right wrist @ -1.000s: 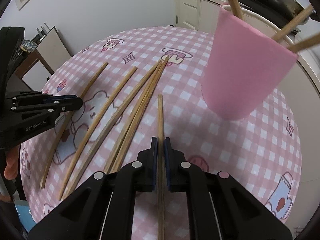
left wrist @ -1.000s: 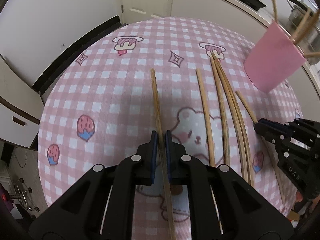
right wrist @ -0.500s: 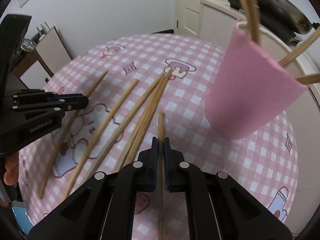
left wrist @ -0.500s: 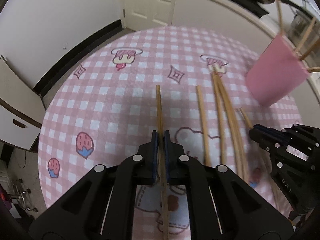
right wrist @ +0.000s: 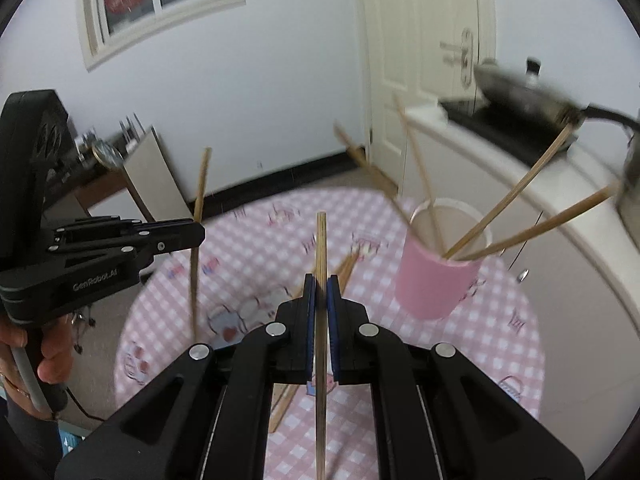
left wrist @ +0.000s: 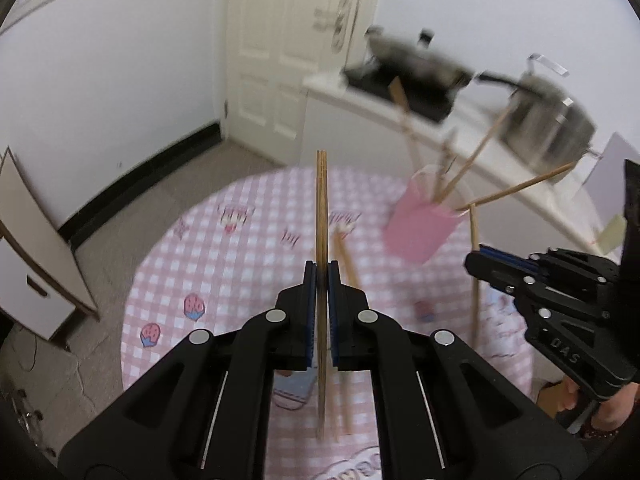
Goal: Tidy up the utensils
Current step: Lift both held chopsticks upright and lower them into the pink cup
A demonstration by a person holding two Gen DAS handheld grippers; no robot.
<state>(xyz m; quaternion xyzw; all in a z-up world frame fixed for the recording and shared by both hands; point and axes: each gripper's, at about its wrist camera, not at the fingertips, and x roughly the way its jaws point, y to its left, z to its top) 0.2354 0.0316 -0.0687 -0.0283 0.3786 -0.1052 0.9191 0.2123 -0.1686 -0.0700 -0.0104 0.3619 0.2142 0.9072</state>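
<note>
Left claw [left wrist: 321, 276] and right claw [right wrist: 321, 288] are each clamped on 1 chopstick above the pink cup [right wrist: 436, 284].

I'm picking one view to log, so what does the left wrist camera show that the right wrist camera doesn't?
Only the left wrist view: the steel pot on the counter and the strawberry prints on the cloth.
Only the right wrist view: the window, the inside of the cup, and the hand on the left gripper.
Both: the cup holding chopsticks, the door, the pan, and each gripper shut on one chopstick.
</note>
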